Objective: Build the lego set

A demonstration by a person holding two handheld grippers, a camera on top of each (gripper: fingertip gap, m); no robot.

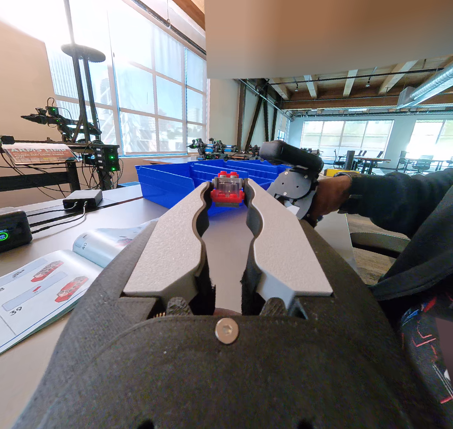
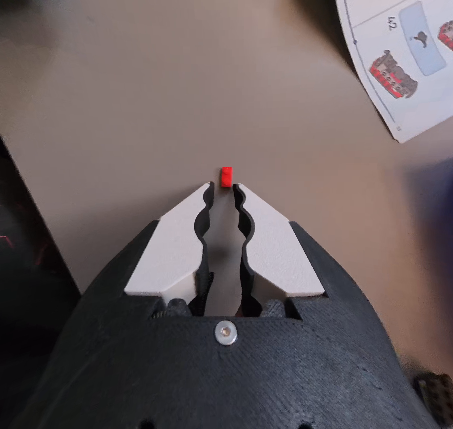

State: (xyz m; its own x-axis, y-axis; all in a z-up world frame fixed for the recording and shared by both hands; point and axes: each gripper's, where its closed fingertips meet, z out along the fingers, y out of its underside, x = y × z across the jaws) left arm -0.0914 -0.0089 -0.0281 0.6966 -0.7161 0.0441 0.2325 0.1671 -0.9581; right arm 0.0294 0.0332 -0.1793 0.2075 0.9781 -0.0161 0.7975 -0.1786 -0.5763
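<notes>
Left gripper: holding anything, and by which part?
Yes: the left gripper pinches the partly built red lego model by its two sides, between the fingertips.

Black printed gripper (image 2: 223, 185) bodies, pale wavy fingers (image 2: 176, 240), silver screw (image 2: 225, 332), dark sleeve (image 1: 392, 196)

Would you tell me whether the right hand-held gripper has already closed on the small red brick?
No, the small red brick lies on the table just beyond the tips of the open right hand-held gripper, untouched.

Left tool (image 1: 227, 191) — clamping lego model (image 1: 227, 190)
</notes>
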